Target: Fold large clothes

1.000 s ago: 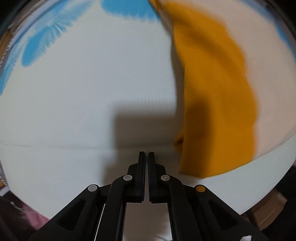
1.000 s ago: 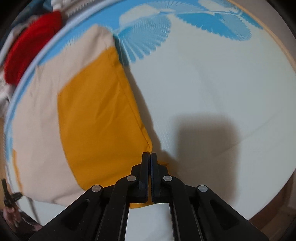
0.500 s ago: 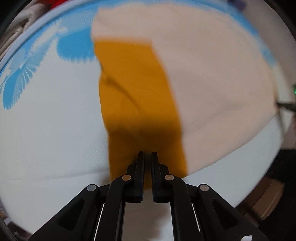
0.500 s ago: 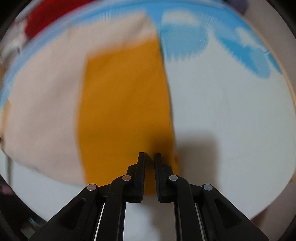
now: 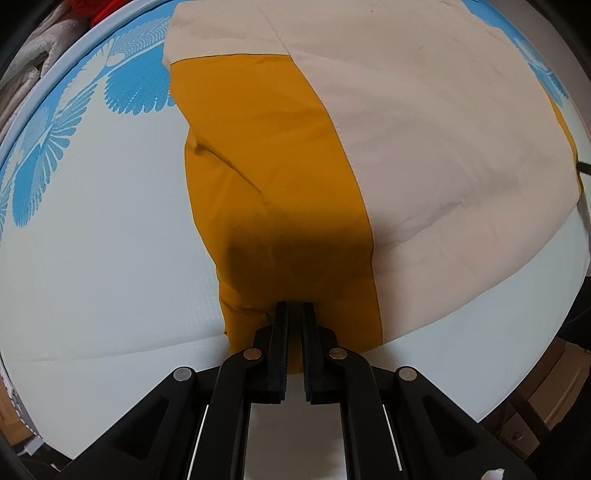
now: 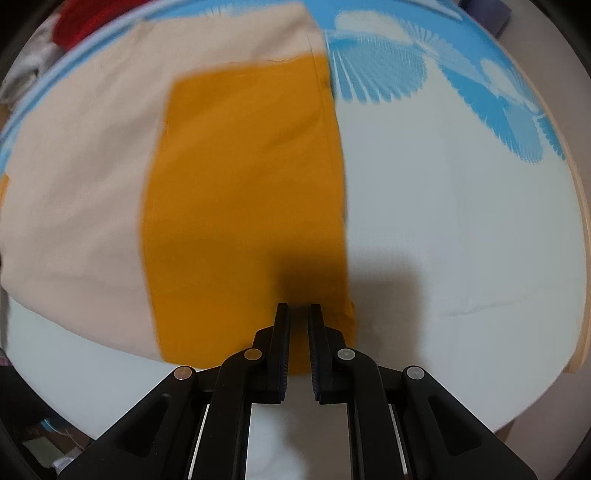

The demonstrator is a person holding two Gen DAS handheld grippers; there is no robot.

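Left wrist: left gripper, jaws slightly parted, empty, is hovering over the near hem of the mustard-and-cream garment lying centre-frame on the white-blue sheet | Right wrist: right gripper, likewise parted, is hovering at the garment's lower-right corner | Step: likely preparing a hem grasp; next needs closing on fabric.

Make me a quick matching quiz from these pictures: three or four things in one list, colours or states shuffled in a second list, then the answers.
Things:
1. garment
2. sheet
3. left tool
4. pile

Descriptions:
A. white with blue fan prints
B. red, at the far edge
C. beige with mustard panels
D. slightly open over a mustard edge

Pairs: 1-C, 2-A, 3-D, 4-B
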